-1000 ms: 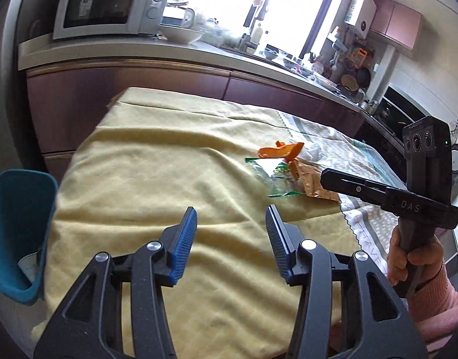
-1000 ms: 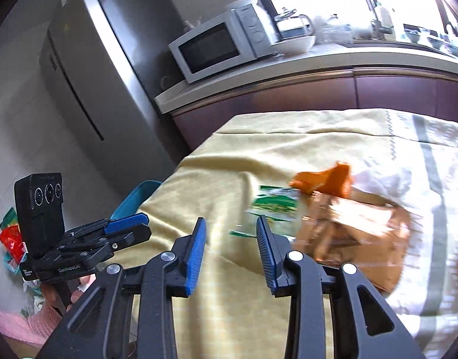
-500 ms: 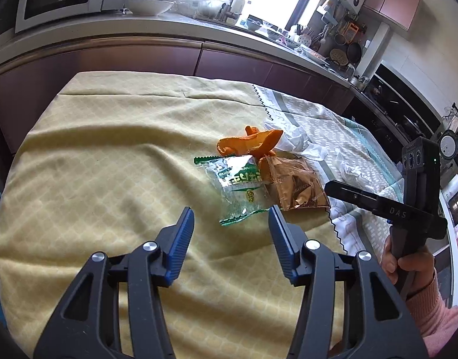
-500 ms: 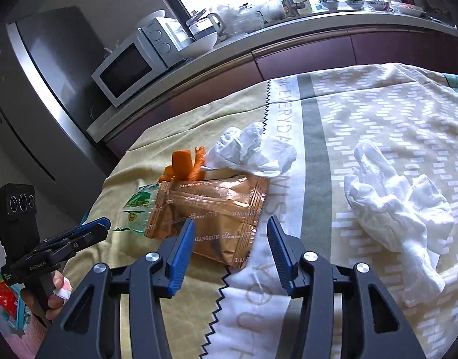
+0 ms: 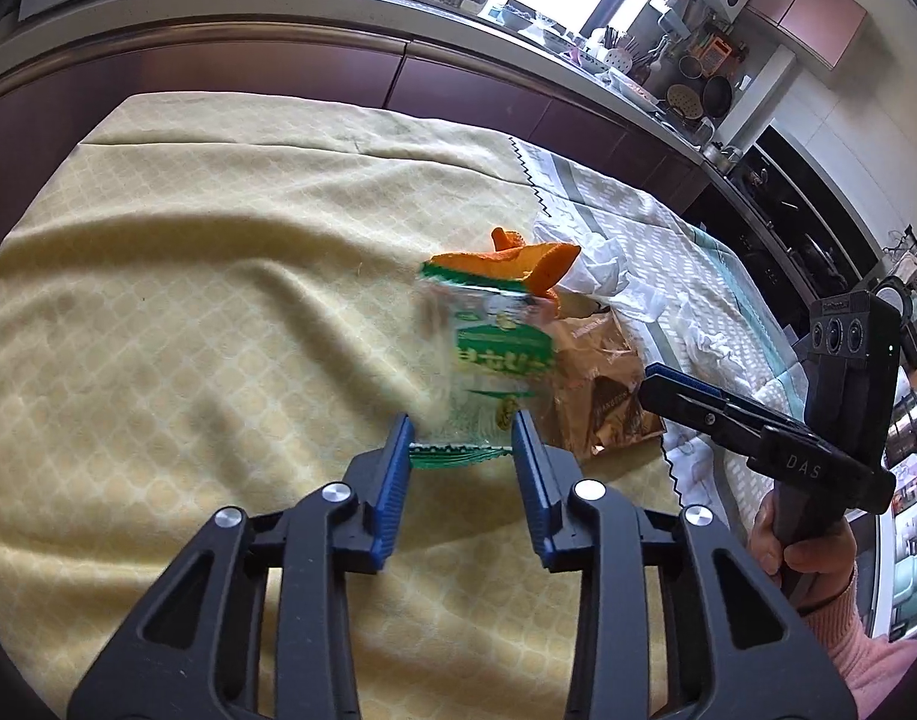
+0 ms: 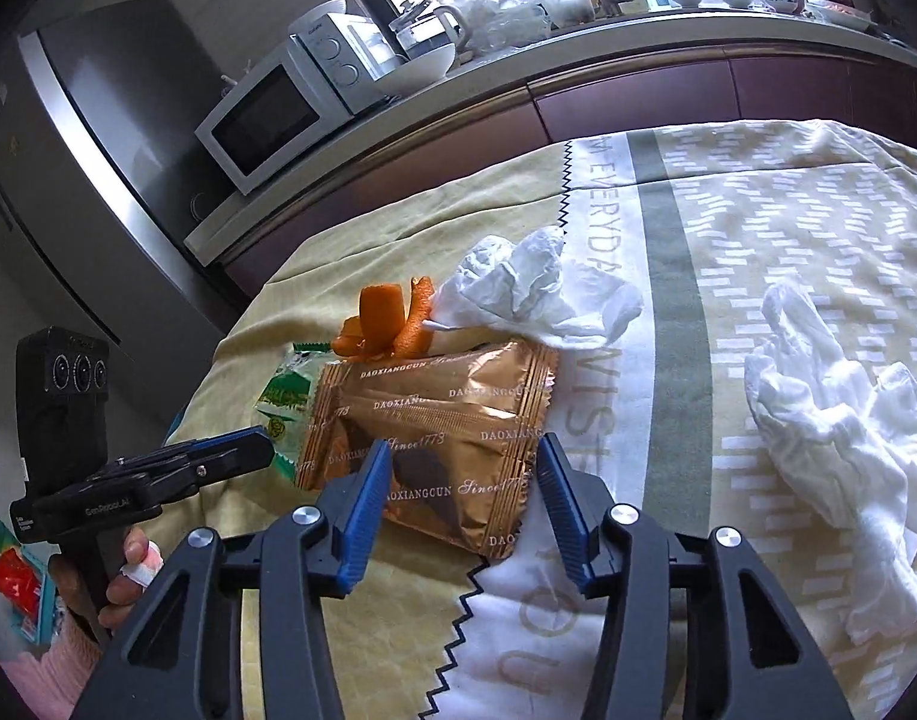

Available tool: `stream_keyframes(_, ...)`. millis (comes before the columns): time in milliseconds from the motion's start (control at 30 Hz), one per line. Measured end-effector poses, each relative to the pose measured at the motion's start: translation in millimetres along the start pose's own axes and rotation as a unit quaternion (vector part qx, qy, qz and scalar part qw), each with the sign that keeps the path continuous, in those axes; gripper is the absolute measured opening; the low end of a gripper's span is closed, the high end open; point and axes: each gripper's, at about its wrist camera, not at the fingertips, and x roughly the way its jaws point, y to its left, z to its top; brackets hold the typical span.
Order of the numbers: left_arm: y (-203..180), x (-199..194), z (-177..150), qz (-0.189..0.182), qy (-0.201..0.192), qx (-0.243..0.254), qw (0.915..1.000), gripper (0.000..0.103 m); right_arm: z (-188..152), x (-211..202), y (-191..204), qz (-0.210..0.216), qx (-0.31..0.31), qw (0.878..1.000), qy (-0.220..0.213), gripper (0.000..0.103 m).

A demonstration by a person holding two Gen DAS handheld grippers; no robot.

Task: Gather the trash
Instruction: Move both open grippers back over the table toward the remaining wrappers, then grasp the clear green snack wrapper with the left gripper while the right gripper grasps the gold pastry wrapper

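Observation:
A clear green-printed wrapper (image 5: 494, 360) lies on the yellow tablecloth (image 5: 218, 300); its near edge sits between the fingers of my open left gripper (image 5: 461, 438). A gold foil wrapper (image 6: 440, 420) lies beside it, its near edge between the fingers of my open right gripper (image 6: 461, 468). Orange peel (image 6: 386, 324) and a crumpled white tissue (image 6: 530, 288) lie just behind them. The green wrapper (image 6: 284, 396) also shows in the right wrist view, next to the left gripper (image 6: 242, 450). The right gripper (image 5: 656, 375) shows in the left wrist view.
A second crumpled tissue (image 6: 836, 438) lies on the patterned cloth to the right. A kitchen counter with a microwave (image 6: 266, 120) runs behind the table, and a steel fridge (image 6: 86, 138) stands at the left. A bin with red trash (image 6: 14, 582) sits low at the left.
Both grippers have moved forward and down onto the trash pile. The left fingers now flank the green wrapper's edge, and the right fingers flank the gold wrapper's edge.

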Motion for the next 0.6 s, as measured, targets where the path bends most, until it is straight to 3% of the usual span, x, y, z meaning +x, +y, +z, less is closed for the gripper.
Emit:
stream_keyframes(33, 0.6, 0.5, 0.5, -0.003, 0.001, -0.001, 1.0000, 0.019, -0.4, -0.2, 0.8, 0.004, -0.002, 1.000, 0.000, 0.040)
stream_keyframes(100, 1.2, 1.5, 0.7, -0.008, 0.004, -0.003, 1.0000, 0.005, -0.9, 0.4, 2.5, 0.011, -0.004, 1.000, 0.004, 0.029)
stream_keyframes(367, 3.5, -9.4, -4.2, 0.002, -0.012, 0.004, 0.9999, 0.005, -4.0, -1.1, 12.4, 0.027, -0.020, 0.999, 0.003, 0.014)
stream_keyframes(500, 9.8, -16.3, -6.2, 0.004, -0.020, 0.000, 0.9998, 0.006, -4.4, -0.1, 13.9, 0.040, -0.017, 0.999, 0.005, 0.013)
stream_keyframes(600, 15.8, -21.0, -7.4, 0.009, -0.025, -0.006, 0.9996, 0.021, -5.3, -1.2, 15.8, 0.041, -0.016, 0.999, 0.004, 0.013)
